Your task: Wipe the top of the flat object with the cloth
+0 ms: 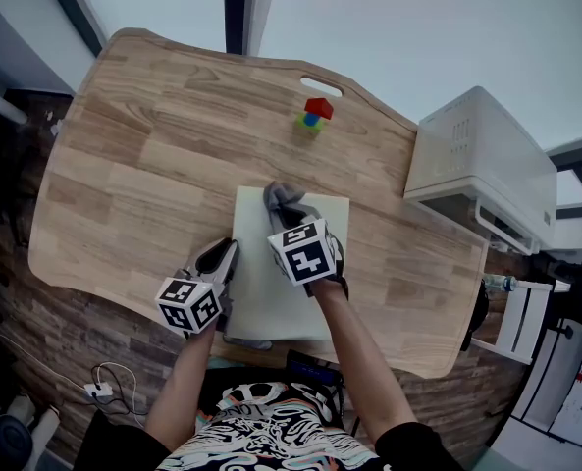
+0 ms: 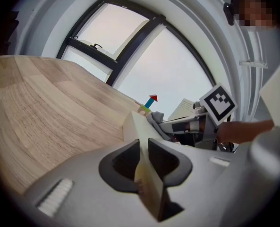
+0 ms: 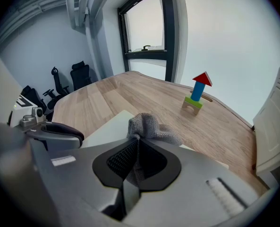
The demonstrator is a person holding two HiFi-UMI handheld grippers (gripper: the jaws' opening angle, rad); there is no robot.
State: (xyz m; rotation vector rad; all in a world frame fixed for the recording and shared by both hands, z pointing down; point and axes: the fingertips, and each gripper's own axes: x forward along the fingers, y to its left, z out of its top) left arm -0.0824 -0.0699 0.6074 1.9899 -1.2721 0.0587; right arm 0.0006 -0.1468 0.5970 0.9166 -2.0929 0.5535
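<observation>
A pale cream flat board (image 1: pixel 271 292) lies on the wooden table (image 1: pixel 133 175) near its front edge. My left gripper (image 1: pixel 224 259) is shut on the board's left edge; in the left gripper view the board (image 2: pixel 147 174) runs edge-on between the jaws. My right gripper (image 1: pixel 292 226) is shut on a grey knitted cloth (image 1: pixel 283 198), which rests on the board's far part. In the right gripper view the cloth (image 3: pixel 147 126) bunches out ahead of the jaws over the board (image 3: pixel 109 126).
A small toy of coloured blocks with a red top (image 1: pixel 316 116) stands at the table's far side, by a handle slot (image 1: pixel 321 87). A white appliance (image 1: pixel 482 160) sits at the right. Office chairs (image 3: pixel 69 82) stand in the background.
</observation>
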